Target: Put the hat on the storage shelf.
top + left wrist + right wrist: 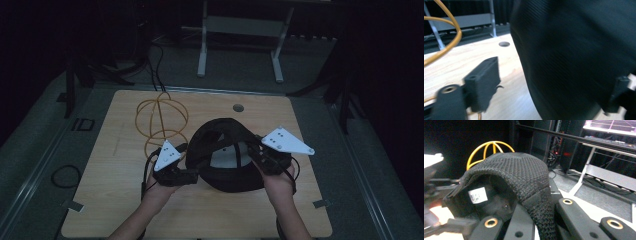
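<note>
I see a black cap point(524, 170) of coarse, matt woven cloth on a pale, smooth wood-grain table point(125, 200), beside a glossy orange wire frame point(161, 120); my gripper jaws look matt black plastic.

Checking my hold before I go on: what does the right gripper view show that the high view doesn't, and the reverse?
Right gripper view: the rim of the black cap pinched in the right tool, and a white label inside. High view: the left tool at the opposite rim, and the whole table. Both: the black cap and the orange wire frame.
</note>
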Tool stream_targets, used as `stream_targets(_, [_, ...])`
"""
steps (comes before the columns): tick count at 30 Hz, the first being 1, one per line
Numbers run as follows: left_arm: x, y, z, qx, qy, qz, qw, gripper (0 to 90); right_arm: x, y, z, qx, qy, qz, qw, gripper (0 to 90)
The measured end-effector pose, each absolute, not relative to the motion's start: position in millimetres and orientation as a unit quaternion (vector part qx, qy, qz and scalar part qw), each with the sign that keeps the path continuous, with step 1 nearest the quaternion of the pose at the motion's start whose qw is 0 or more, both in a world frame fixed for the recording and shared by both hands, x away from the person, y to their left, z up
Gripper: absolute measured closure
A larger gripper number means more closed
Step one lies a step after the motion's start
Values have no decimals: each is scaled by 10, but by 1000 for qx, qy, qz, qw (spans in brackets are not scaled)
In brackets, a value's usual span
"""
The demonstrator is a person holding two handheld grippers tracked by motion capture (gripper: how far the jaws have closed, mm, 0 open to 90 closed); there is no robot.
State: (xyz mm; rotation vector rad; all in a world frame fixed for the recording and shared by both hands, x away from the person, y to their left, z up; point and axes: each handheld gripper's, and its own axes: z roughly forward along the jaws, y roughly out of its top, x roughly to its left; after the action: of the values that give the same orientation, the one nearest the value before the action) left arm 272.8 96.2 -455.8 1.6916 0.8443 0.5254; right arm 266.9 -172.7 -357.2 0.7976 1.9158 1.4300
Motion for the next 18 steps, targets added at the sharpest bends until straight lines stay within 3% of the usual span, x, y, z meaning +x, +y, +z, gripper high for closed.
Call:
stream_targets(8, [2758, 871, -4480, 710, 361, 239, 555, 565, 2615, -1765, -3564, 295, 724, 546, 302, 881])
stream_targets(13, [2766, 849, -4434, 710, 366, 248, 549, 850, 2589, -1774, -3585, 294, 724, 546, 302, 880])
stream_targets(18, [2746, 828, -4378, 708, 367, 264, 542, 893, 2572, -1799, -3620, 293, 725, 549, 294, 879])
